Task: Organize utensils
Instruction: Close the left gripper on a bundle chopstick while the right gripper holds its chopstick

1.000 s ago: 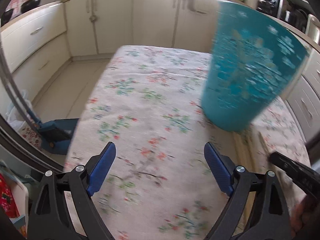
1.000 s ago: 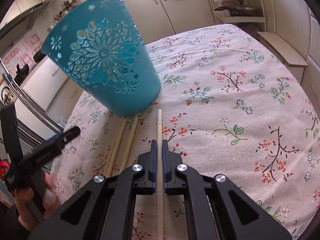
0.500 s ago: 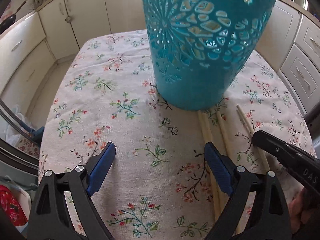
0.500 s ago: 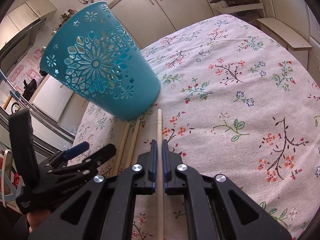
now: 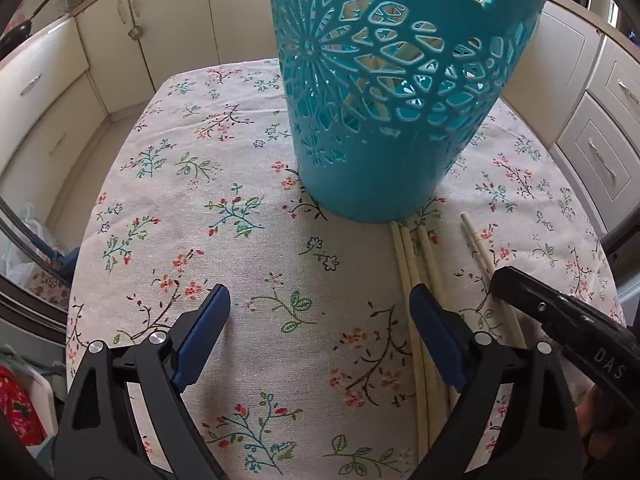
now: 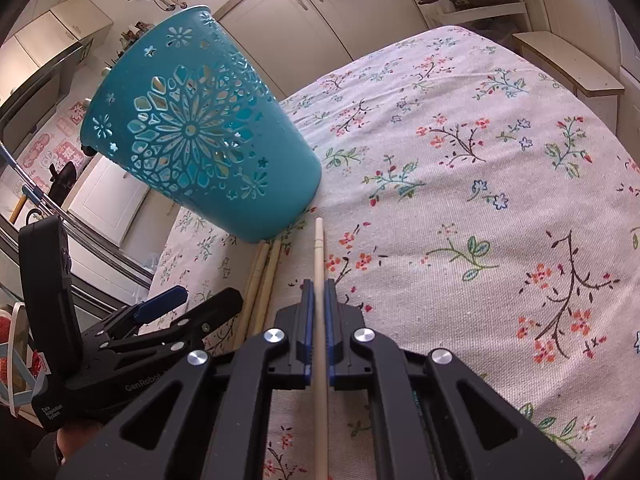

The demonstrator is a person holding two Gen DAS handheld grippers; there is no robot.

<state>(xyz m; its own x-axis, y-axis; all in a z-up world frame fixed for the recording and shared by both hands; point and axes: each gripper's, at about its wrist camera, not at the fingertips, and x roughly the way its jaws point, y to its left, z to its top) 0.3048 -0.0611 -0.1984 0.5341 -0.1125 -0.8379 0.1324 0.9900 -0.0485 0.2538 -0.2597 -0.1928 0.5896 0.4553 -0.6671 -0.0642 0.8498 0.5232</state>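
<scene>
A teal cut-out utensil holder [image 5: 392, 92] stands on the floral tablecloth; it also shows in the right wrist view [image 6: 200, 148]. Pale sticks show through its holes. My right gripper [image 6: 319, 292] is shut on a pale wooden chopstick [image 6: 319, 248] whose tip points toward the holder's base. Several more chopsticks [image 5: 416, 264] lie on the cloth just in front of the holder. My left gripper [image 5: 320, 312] is open and empty, low over the cloth, its right finger above those chopsticks. The right gripper [image 5: 520, 286] reaches in at the lower right of the left wrist view.
The table with the floral cloth [image 6: 460, 184] is ringed by cream kitchen cabinets [image 5: 120, 40]. A wooden shelf [image 6: 568, 64] stands past the table's far right edge. A floor gap lies left of the table [image 5: 48, 216].
My left gripper has swung right and moved closer to the holder, which now fills the upper view. The right gripper still holds the chopstick, nearly in place.
</scene>
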